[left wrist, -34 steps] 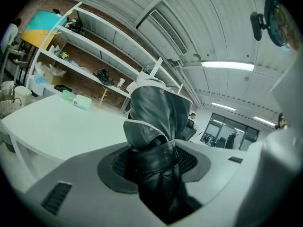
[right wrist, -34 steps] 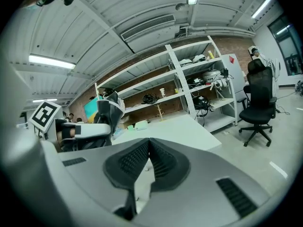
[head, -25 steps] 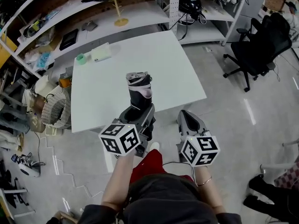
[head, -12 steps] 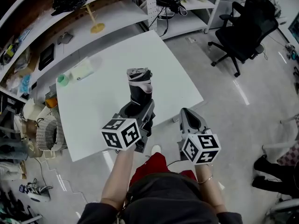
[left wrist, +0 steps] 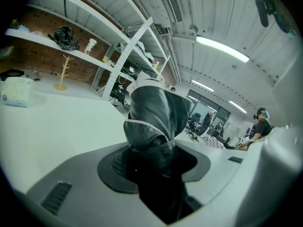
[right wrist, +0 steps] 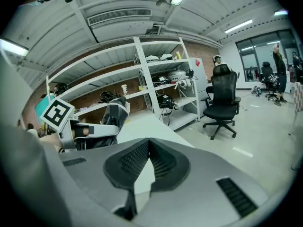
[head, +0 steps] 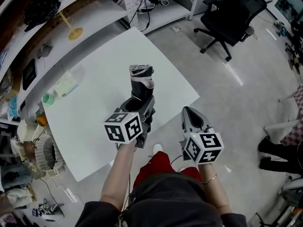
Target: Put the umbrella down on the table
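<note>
A folded black and grey umbrella (head: 141,86) with a pale trim stands upright in my left gripper (head: 139,105), whose jaws are shut on its lower part. It hangs above the near right part of the white table (head: 99,60). In the left gripper view the umbrella (left wrist: 154,112) fills the gap between the pads and hides the jaws' inner faces. My right gripper (head: 187,111) is to the right, past the table's edge and over the floor, shut with nothing in it. In the right gripper view its pads (right wrist: 137,160) meet, and the umbrella (right wrist: 116,115) shows at the left.
A tissue pack (head: 66,84) and a small green cup (head: 47,98) lie at the table's far left. Shelving with a wooden stand (head: 73,32) runs behind it. A black office chair (head: 227,13) stands at the back right, a woven basket (head: 45,152) on the floor at the left.
Both grippers have moved forward, the left one carrying the umbrella further over the table and slightly lower. The table has swung left in the head view. Neither grip has changed.
</note>
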The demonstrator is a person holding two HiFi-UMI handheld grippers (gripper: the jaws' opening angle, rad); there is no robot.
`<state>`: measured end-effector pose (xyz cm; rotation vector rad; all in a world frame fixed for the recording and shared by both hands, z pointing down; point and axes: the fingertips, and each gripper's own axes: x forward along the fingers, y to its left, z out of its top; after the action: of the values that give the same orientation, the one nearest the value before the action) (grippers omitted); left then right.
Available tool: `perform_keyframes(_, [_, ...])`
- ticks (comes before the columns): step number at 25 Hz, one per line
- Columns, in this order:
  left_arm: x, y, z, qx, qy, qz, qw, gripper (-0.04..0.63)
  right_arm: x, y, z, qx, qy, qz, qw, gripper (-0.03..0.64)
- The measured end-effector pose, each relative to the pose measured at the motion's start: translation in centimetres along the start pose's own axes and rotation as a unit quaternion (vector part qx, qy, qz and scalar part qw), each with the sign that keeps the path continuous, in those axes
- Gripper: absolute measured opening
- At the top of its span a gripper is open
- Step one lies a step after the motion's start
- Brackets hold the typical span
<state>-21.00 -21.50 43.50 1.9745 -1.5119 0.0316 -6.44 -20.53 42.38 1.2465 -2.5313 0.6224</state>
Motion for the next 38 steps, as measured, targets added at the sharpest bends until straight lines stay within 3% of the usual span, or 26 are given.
perform_keyframes(8, [5.5, 0.0, -1.4, 0.016, 0.058, -0.024, 0.9979, 0.202, 1.3, -3.2, -0.2, 0.023, 0.007, -0.044, 0.999, 0.018])
perform_keyframes(18, [10.4, -0.6, -3.4, 0.043, 0.118, -0.033, 0.9915, 0.202, 3.0, -6.3, -0.9, 0.045, 0.022, -0.066, 0.997, 0.018])
perform_keyframes(27, [13.3, -1.0, -5.2, 0.085, 0.167, -0.047, 0.9811, 0.202, 4.0, -7.5, -1.8, 0.059, 0.034, -0.084, 0.994, 0.018])
perform_keyframes(38, [16.3, -1.2, -6.6, 0.13, 0.217, -0.038, 0.9667, 0.202, 5.3, -8.8, -2.1, 0.064, 0.046, -0.088, 0.993, 0.018])
